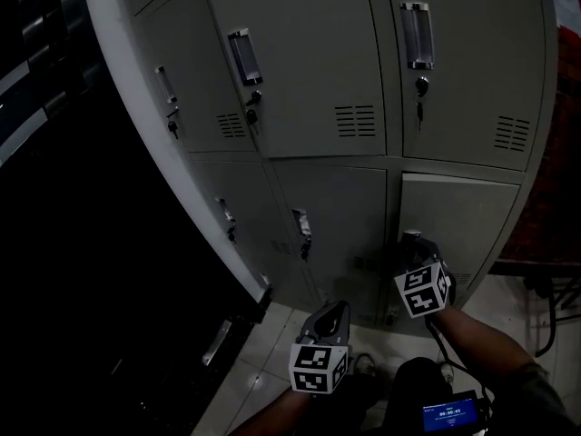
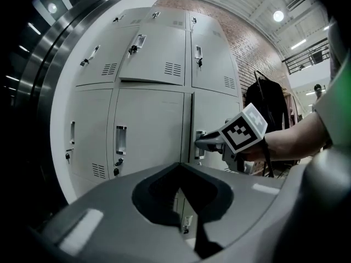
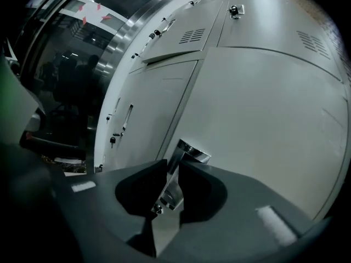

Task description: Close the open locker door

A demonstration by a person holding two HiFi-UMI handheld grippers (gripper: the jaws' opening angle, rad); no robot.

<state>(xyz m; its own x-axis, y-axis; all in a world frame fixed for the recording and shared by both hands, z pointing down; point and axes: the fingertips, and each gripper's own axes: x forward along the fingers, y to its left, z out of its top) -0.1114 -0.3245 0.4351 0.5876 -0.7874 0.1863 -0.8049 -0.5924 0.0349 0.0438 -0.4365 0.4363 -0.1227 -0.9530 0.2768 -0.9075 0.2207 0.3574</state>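
The grey lockers point(image 1: 318, 89) fill the head view. The bottom right locker door point(image 1: 458, 230) stands slightly proud of its neighbours, with its left edge a little out. My right gripper point(image 1: 411, 242) is at this door's chrome handle point(image 3: 190, 153). In the right gripper view the handle sits between the jaws of the right gripper point(image 3: 173, 167), which close on it from both sides. The left gripper view shows the same grip from the side, with the right gripper point(image 2: 201, 144) at the door's point(image 2: 215, 116) left edge. My left gripper point(image 1: 336, 309) hangs low before the lockers, shut and holding nothing, as its own view of the left gripper point(image 2: 178, 167) shows.
Neighbouring locker doors point(image 1: 331, 216) are shut, with handles and keys in their locks. A dark glass wall with a metal frame point(image 1: 136, 153) runs along the left. A black backpack point(image 2: 267, 104) hangs to the right of the lockers. A device with a blue screen point(image 1: 451, 414) sits near my body.
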